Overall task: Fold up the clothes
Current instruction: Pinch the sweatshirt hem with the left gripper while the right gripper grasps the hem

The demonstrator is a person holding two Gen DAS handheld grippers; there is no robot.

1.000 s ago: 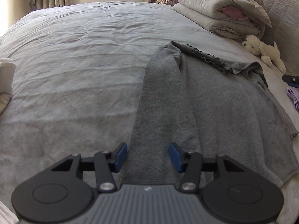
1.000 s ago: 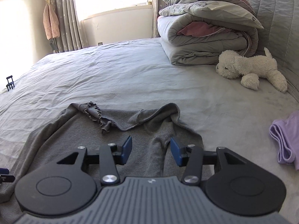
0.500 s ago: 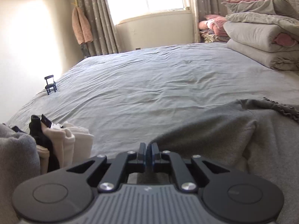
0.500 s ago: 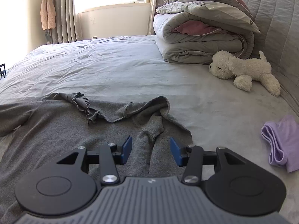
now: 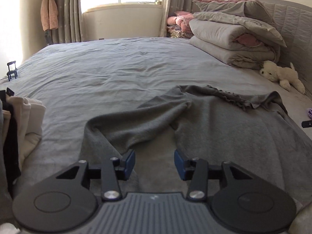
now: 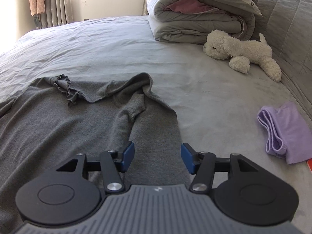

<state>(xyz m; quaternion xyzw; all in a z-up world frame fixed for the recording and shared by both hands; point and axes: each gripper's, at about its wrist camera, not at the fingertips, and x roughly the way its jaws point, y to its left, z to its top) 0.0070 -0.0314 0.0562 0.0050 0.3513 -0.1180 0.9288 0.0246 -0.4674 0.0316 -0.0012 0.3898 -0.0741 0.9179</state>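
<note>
Left hand-held gripper (image 5: 154, 160) jaws opening above grey garment's (image 5: 224, 128) sleeve

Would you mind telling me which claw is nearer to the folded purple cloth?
Right. The right claw hovers over the grey garment just beside the purple cloth; the left claw works the garment's far side.

Bed (image 5: 120, 68) is carrying everything: grey garment (image 6: 58, 120) lying spread flat near the front, folded duvets (image 6: 195, 17) stacked by the headboard, plush dog (image 6: 239, 50) beside them, folded lilac cloth (image 6: 282, 130) lying right, cream clothes pile (image 5: 29, 120) sitting left.
</note>
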